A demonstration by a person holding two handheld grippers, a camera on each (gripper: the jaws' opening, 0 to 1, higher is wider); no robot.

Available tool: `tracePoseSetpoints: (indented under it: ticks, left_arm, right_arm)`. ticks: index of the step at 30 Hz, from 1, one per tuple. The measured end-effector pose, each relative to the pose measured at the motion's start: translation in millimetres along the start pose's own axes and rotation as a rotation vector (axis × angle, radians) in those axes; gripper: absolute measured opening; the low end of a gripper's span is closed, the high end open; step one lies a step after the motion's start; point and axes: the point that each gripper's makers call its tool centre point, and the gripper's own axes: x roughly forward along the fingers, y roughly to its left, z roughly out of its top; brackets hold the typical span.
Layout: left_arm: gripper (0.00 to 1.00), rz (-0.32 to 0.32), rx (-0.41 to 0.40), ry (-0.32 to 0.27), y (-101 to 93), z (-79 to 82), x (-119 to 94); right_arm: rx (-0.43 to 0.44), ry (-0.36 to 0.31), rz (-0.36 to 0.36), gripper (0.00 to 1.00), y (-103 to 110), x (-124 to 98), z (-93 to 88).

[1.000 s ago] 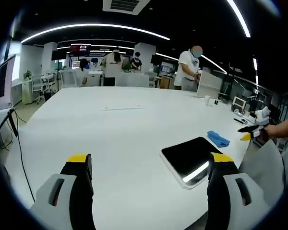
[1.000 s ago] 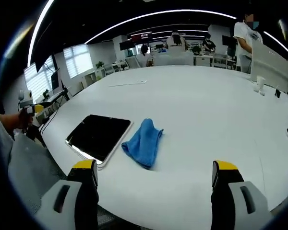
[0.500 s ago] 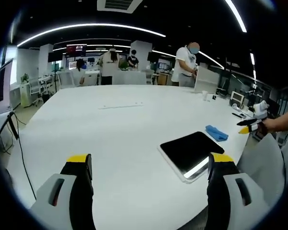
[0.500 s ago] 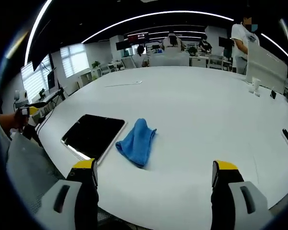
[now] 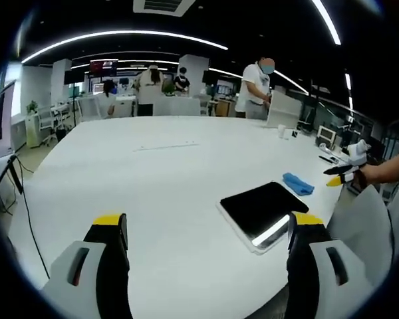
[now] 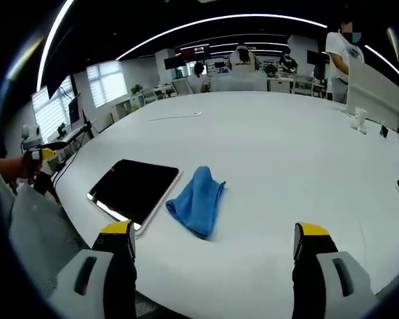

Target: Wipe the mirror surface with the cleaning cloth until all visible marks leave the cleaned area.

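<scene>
Two grippers, fingers spread, empty: left gripper [image 5: 203,229], right gripper [image 6: 213,239]. Mirror [image 6: 135,191] touching blue cloth [image 6: 197,201] (right view clearer) on white tabletop [image 6: 272,153].

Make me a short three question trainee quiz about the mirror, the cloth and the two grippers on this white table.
1. True or false: the crumpled blue cleaning cloth lies on top of the dark rectangular mirror.
2. Multiple choice: the right gripper is A) shut on the cloth, B) open and holding nothing, C) pressed on the mirror.
3. Fill in: in the right gripper view, the cloth lies to the ____ of the mirror on the white table.

Key:
1. False; it lies beside the mirror.
2. B.
3. Right.
</scene>
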Motion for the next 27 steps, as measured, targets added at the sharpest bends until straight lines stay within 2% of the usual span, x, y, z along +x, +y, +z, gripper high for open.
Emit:
tracePoseSetpoints:
  ticks: [8,10,12,14,20,27]
  left_arm:
    - [0.99,0.012,-0.006,-0.005,3.4,1.0,1.7]
    - [0.99,0.016,-0.007,-0.009,4.9,2.1,1.3]
    - [0.99,0.038,0.026,-0.029,10.4,6.7,0.1]
    - [0.99,0.033,-0.009,-0.031,13.4,8.4,-1.1]
    - [0.99,0.04,-0.005,-0.026,18.8,8.7,-1.6]
    - [0.99,0.034,0.003,-0.036,16.1,10.9,-2.7]
  right_arm:
    - [0.007,0.023,0.004,0.98,-3.9,-0.3,-1.3]
    - [-0.012,0.007,0.004,0.98,-4.8,-0.6,2.8]
    - [-0.013,-0.001,-0.006,0.98,-5.8,-2.2,6.3]
    - [-0.008,-0.012,-0.011,0.98,-5.3,-3.9,10.8]
    - [-0.01,-0.03,-0.017,0.98,-5.0,-7.0,19.6]
    - [-0.006,-0.05,-0.036,0.98,-7.9,-12.6,29.4]
